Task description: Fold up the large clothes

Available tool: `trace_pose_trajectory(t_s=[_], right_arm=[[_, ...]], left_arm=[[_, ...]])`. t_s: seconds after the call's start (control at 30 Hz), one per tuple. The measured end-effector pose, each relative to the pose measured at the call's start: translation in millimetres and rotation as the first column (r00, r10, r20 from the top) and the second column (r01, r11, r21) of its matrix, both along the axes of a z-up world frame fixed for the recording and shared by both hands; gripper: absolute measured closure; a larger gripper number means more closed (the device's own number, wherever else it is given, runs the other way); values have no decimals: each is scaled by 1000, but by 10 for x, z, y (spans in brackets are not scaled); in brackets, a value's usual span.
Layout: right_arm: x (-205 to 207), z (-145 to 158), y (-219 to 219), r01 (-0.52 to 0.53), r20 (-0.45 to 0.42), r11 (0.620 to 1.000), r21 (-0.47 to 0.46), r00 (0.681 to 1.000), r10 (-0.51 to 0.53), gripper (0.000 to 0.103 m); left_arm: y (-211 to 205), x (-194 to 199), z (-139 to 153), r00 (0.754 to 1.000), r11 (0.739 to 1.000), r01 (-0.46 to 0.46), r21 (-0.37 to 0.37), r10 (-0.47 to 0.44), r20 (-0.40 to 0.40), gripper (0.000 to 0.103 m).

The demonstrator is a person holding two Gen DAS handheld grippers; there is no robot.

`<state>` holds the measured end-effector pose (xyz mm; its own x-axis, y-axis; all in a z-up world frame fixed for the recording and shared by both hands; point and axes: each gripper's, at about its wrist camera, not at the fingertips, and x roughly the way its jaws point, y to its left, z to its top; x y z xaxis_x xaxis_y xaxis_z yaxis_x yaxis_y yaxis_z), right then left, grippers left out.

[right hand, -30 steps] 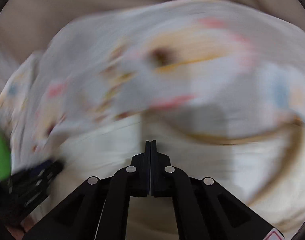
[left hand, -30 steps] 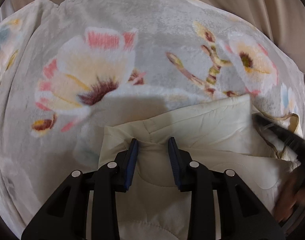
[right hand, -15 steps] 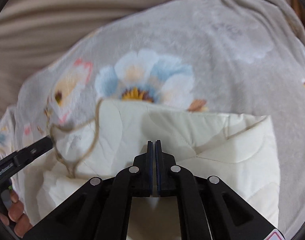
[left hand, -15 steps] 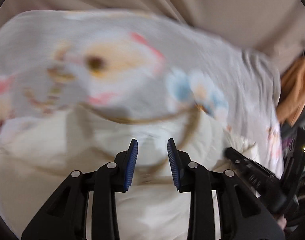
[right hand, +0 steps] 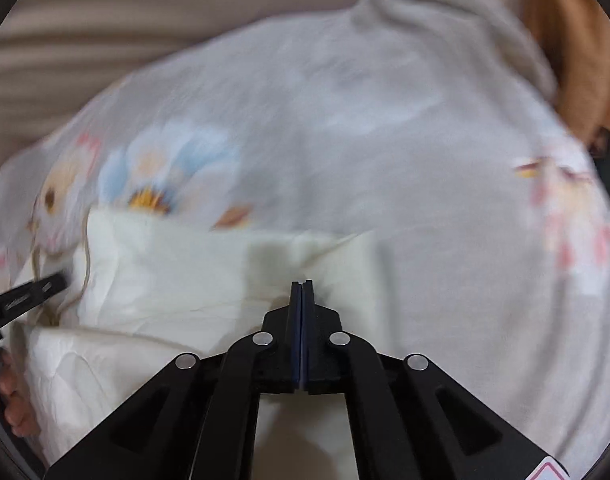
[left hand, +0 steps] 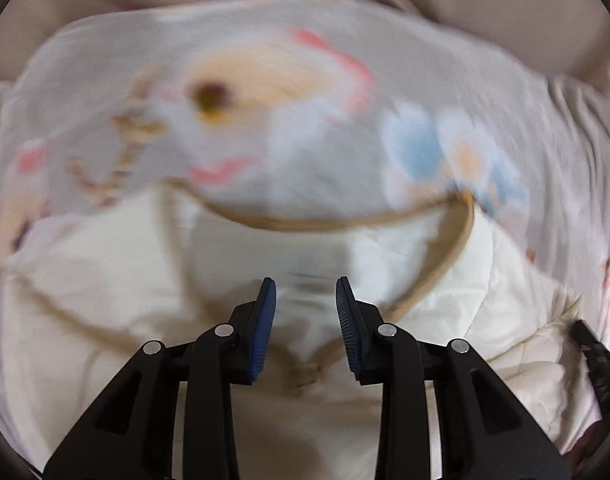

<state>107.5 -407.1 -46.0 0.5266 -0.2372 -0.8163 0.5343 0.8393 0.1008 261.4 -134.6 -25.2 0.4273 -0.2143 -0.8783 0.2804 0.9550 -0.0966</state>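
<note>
Bedding filled both views: a grey blanket [left hand: 305,40] printed with pink, cream and blue flowers lay spread over a beige surface [right hand: 105,20], whose folds showed along the far edge. On the near part of the blanket sat the cream quilted garment [left hand: 105,300], the thing to be folded, bunched in soft layers with a tan-trimmed edge [left hand: 325,222] curving across it. In the right wrist view the same garment [right hand: 165,280] lay near the blanket's left side, below a blue flower [right hand: 165,172]. Both views were blurred. An orange-brown cloth [right hand: 577,60] showed past the blanket's far right corner.

The left gripper [left hand: 305,304] hung over the cream cloth with its blue-padded jaws set wide apart and nothing between them. The right gripper [right hand: 302,292] had its jaws pressed together; whether it pinched a fold of the cream cloth could not be told. The person's fingers [right hand: 9,400] showed at the lower left edge.
</note>
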Motion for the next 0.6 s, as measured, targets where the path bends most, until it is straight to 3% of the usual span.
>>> trace_pose_trajectory(t_s=[0.07,0.13,0.23,0.3,0.4,0.5,0.6], right_arm=[[-372,289,-82,-19,81,1000,4,997,18,91],[-820,533,-69,-70,152,997,20,986,67,90],[-1511,686,4,-147,195,984,100,973,126,76],[-2089,677,78,-175,202,971,162,969,141,63],[-2729,571,265,-159,129,959,235,983,131,56],[-3270,374,476,-124,37,952,279,992,119,53],[-3767,226,737,-121,-64,958,260,988,142,53]], left_arm=[[365,-158,275,999,998,-13,-58,15,34,68],[807,-435,532,996,997,-16,-79,22,85,57],[1500,-830,708,993,992,-57,-113,69,100,37],[2017,-1242,704,991,986,-107,-126,116,67,32],[2681,-1860,557,981,976,-196,-99,193,-36,32],[3195,-2443,336,949,957,-281,-72,266,-168,31],[3547,-2934,190,922,943,-334,4,327,-209,31]])
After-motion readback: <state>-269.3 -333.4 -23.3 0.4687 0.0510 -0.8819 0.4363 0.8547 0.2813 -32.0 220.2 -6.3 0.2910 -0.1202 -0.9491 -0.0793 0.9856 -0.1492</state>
